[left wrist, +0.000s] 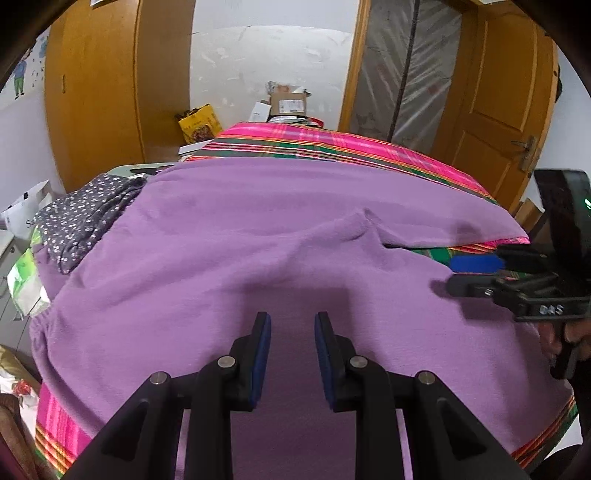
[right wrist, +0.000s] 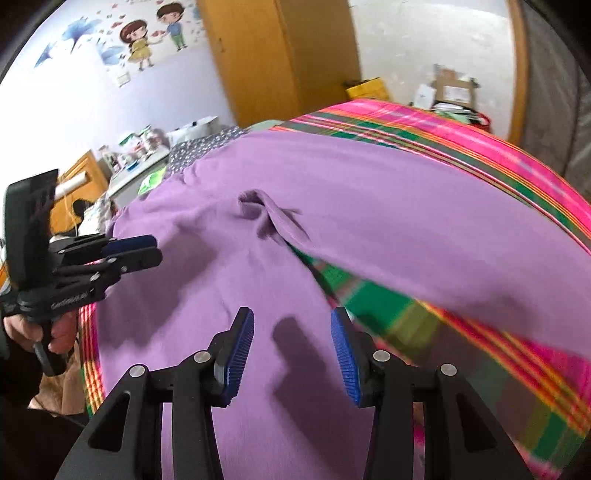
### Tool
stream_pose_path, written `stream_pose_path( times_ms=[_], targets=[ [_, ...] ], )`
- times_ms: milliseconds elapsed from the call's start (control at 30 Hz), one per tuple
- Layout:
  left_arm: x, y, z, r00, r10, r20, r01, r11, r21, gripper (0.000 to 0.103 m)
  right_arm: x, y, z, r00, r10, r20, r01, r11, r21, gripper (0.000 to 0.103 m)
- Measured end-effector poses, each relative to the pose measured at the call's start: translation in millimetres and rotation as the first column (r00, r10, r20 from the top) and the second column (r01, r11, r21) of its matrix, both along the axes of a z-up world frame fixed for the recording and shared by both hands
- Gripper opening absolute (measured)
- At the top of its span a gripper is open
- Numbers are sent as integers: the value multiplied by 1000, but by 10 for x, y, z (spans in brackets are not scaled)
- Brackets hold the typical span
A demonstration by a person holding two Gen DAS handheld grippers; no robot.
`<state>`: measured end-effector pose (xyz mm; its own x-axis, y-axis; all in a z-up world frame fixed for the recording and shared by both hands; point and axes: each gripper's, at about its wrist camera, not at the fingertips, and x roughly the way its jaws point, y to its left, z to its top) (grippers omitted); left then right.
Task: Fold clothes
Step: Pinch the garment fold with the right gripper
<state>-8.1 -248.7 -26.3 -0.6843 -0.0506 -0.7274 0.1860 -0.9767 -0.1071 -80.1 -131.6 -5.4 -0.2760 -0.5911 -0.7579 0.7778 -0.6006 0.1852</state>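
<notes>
Bedroom with wooden doors (left wrist: 495,96) and a wall decal (right wrist: 155,33); bed under a pink-and-green plaid sheet (left wrist: 332,142). Purple trousers (left wrist: 236,236) spread flat across the sheet, legs parted at the crotch (right wrist: 258,206), plaid showing between them. Left gripper (left wrist: 291,325) poised above one purple leg, fingers narrowly parted, holding nothing. Right gripper (right wrist: 291,321) above the leg's inner edge, fingers wider apart, also holding nothing. Dotted grey garment (left wrist: 85,218) bunched just beside the trousers at the far-left corner. Boxes (left wrist: 288,101) and a yellow bag (left wrist: 199,123) beyond the bed.
</notes>
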Motion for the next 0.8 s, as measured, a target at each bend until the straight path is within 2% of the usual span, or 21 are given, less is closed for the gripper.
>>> stream_pose_path(
  times_ms=[167, 200, 233, 300, 467, 533, 567, 600, 667, 733, 767, 800],
  targets=[
    [27, -108, 6, 1000, 27, 4, -27, 1000, 8, 25, -147, -293, -72, 999, 43, -7, -43, 998, 50, 45],
    [34, -126, 6, 999, 33, 5, -33, 999, 8, 25, -168, -318, -74, 999, 42, -12, -41, 998, 57, 42],
    [52, -149, 2, 999, 39, 6, -39, 999, 10, 25, -188, -336, -73, 999, 42, -17, -41, 997, 62, 36],
    [69, -195, -10, 999, 52, 11, -52, 999, 13, 25, -227, -355, -63, 999, 45, -27, -43, 997, 65, 4],
    [135, -331, -15, 996, 87, 8, -87, 996, 20, 25, -273, -362, -27, 998, 55, -26, -54, 998, 41, 3],
    [192, -402, 1, 995, 104, -3, -104, 994, 22, 25, -282, -357, -11, 998, 60, -21, -60, 998, 26, 6],
    [236, -459, 29, 992, 122, -17, -121, 993, 14, 25, -287, -355, -2, 998, 63, -18, -62, 998, 18, 9],
    [263, -505, 46, 990, 137, -24, -137, 991, 7, 25, -282, -367, 5, 997, 70, -16, -70, 997, 12, 20],
    [332, -648, 69, 983, 182, -33, -182, 983, -5, 25, -253, -431, 15, 995, 95, -19, -95, 995, 5, 35],
    [416, -817, 52, 970, 242, -23, -242, 970, -11, 25, -233, -481, -2, 994, 106, -24, -106, 994, 7, 35],
    [457, -898, 40, 963, 269, -16, -270, 963, -12, 25, -240, -506, -19, 995, 100, -30, -100, 995, 14, 31],
    [498, -979, 28, 955, 297, -10, -297, 955, -14, 25, -260, -525, -41, 996, 88, -35, -87, 996, 27, 13]
  ],
)
